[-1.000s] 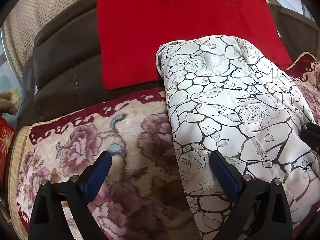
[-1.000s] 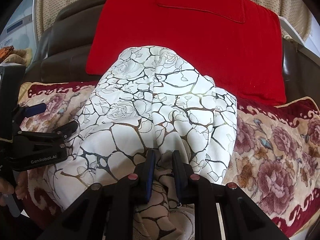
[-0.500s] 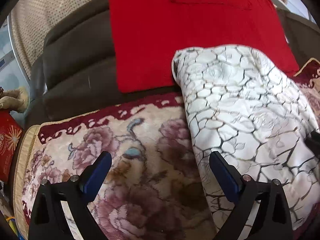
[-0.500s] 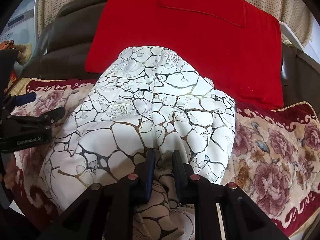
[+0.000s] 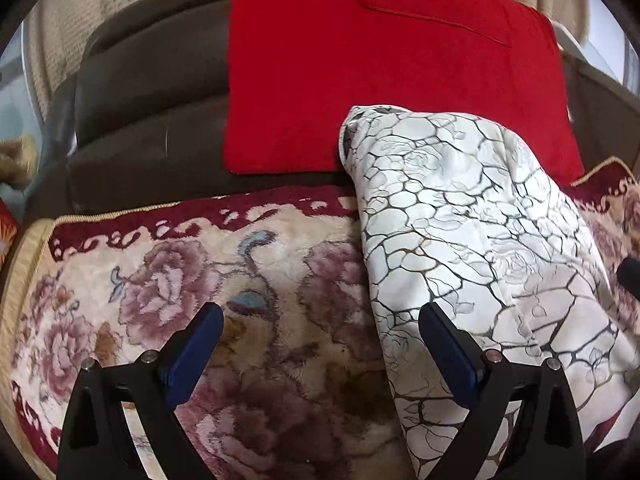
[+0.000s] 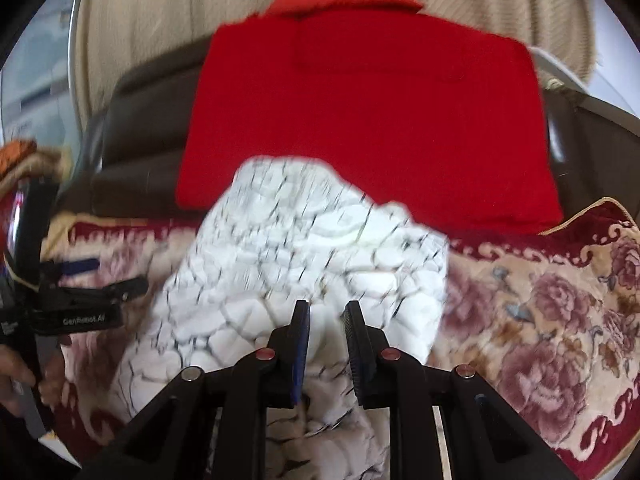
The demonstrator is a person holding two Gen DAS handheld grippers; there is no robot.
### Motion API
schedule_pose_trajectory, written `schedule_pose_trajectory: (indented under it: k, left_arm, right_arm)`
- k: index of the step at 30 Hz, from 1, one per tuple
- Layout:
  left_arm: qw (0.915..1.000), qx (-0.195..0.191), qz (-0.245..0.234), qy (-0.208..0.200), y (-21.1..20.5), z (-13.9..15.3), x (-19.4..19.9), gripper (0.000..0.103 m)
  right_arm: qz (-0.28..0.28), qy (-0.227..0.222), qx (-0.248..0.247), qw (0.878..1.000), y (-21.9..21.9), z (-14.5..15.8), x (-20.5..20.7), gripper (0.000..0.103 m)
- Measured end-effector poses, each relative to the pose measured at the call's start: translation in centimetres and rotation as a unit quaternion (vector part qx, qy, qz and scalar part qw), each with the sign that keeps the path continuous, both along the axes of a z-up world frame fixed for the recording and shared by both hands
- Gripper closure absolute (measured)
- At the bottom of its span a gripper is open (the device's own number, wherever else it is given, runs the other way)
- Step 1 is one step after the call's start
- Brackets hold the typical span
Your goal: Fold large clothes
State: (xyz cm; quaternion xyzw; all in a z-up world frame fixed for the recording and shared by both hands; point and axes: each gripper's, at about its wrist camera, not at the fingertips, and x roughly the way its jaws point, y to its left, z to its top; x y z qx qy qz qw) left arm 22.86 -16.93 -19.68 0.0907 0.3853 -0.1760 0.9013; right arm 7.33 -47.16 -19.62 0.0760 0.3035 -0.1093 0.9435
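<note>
A white cloth with a dark crackle and rose print [image 5: 460, 220] lies folded in a long bundle on the sofa seat, its far end against a red cushion [image 5: 360, 80]. My left gripper [image 5: 320, 316] stands wide open over the seat. Its right finger is at the cloth's left edge and nothing is between its pads. In the blurred right wrist view, my right gripper [image 6: 326, 308] holds the near end of the cloth [image 6: 300, 240]. Its jaws are opening, and the fabric still fills the narrow gap between them. The left gripper [image 6: 120, 276] shows at the left edge there.
A floral plush cover [image 5: 200, 280] with a dark red border spreads over the seat on both sides of the cloth. The dark brown sofa back [image 5: 152, 120] rises behind it. A person's hand [image 6: 24, 380] grips the left tool's handle at the lower left.
The left gripper has drawn away to the left of the cloth and stayed open. The right wrist view has lifted and gone blurry, so the cloth sits lower in it.
</note>
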Motion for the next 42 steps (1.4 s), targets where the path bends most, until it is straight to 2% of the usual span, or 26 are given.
schedule_pose_trajectory:
  k: [2,4,5,7,11,12,13,15,17,19,22,25,27,31,33,35,37,39,42]
  left_arm:
    - [0.9997,-0.009,-0.006,0.021,0.0,-0.5,0.5,0.005]
    - [0.9979,-0.008,-0.026,0.059,-0.6,-1.7,1.0,0.005]
    - [0.9965,-0.004,-0.034,0.077,-1.0,-2.4,1.2,0.005]
    - [0.9964,-0.01,-0.031,0.079,-1.0,-2.5,1.2,0.005]
    - [0.9946,-0.047,-0.041,0.083,-0.3,-1.6,1.3,0.005]
    - [0.9936,-0.056,-0.044,0.088,-0.1,-1.5,1.4,0.005]
    - [0.9929,-0.061,-0.046,0.091,-0.1,-1.6,1.4,0.005]
    - [0.9904,-0.073,-0.054,0.104,0.0,-1.7,1.6,0.005]
    - [0.9861,-0.089,-0.066,0.123,0.1,-1.8,2.0,0.005]
    - [0.9798,-0.112,-0.083,0.144,0.0,-2.0,2.3,0.005]
    - [0.9724,-0.131,-0.091,0.171,-0.4,-2.5,2.8,0.005]
    - [0.9588,-0.16,-0.099,0.213,-0.6,-3.5,3.6,0.005]
    - [0.9507,-0.177,-0.096,0.236,-0.7,-4.1,4.2,0.005]
    - [0.9425,-0.2,-0.088,0.253,-0.9,-4.7,4.9,0.005]
    - [0.9353,-0.216,-0.1,0.262,-1.2,-4.9,5.0,0.005]
    - [0.9313,-0.225,-0.11,0.264,-1.7,-4.8,5.0,0.005]
    - [0.9316,-0.229,-0.121,0.256,-2.1,-4.6,4.6,0.005]
    - [0.9364,-0.219,-0.126,0.243,-2.9,-4.3,4.0,0.006]
    - [0.9448,-0.194,-0.13,0.23,-3.8,-4.3,3.8,0.006]
  right_arm:
    - [0.007,0.035,0.019,0.999,-0.3,-1.2,1.0,0.076]
    - [0.018,0.083,0.038,0.996,-0.2,-3.0,2.2,0.075]
    - [0.019,0.084,0.041,0.995,-0.2,-3.2,2.3,0.075]
    - [0.026,0.073,0.061,0.995,-0.8,-2.7,2.0,0.074]
    - [0.032,0.027,0.144,0.989,-3.8,-1.8,0.8,0.073]
    - [0.025,0.009,0.16,0.987,-4.8,-1.6,0.3,0.068]
    - [0.011,-0.008,0.175,0.984,-5.7,-1.4,-0.2,0.042]
    - [-0.017,-0.044,0.219,0.975,-8.0,-1.6,-1.2,0.009]
    - [-0.022,-0.062,0.277,0.959,-10.2,-2.1,-1.6,0.01]
    - [-0.025,-0.061,0.336,0.94,-12.4,-3.5,-1.3,0.009]
    - [-0.036,-0.035,0.385,0.921,-14.3,-5.6,0.2,0.009]
    - [-0.024,-0.029,0.428,0.903,-15.1,-7.3,1.1,0.009]
    - [-0.037,-0.023,0.43,0.902,-15.6,-8.0,1.7,0.009]
    - [-0.039,-0.024,0.434,0.9,-15.9,-8.7,2.1,0.01]
    - [-0.02,-0.031,0.462,0.886,-16.0,-9.3,2.5,0.01]
    - [-0.011,-0.038,0.467,0.884,-16.0,-9.3,2.6,0.01]
    - [0.016,-0.049,0.473,0.879,-15.5,-8.9,3.0,0.01]
    - [0.04,-0.049,0.48,0.875,-14.6,-8.7,3.5,0.01]
    - [0.048,-0.019,0.459,0.887,-13.1,-8.9,5.0,0.01]
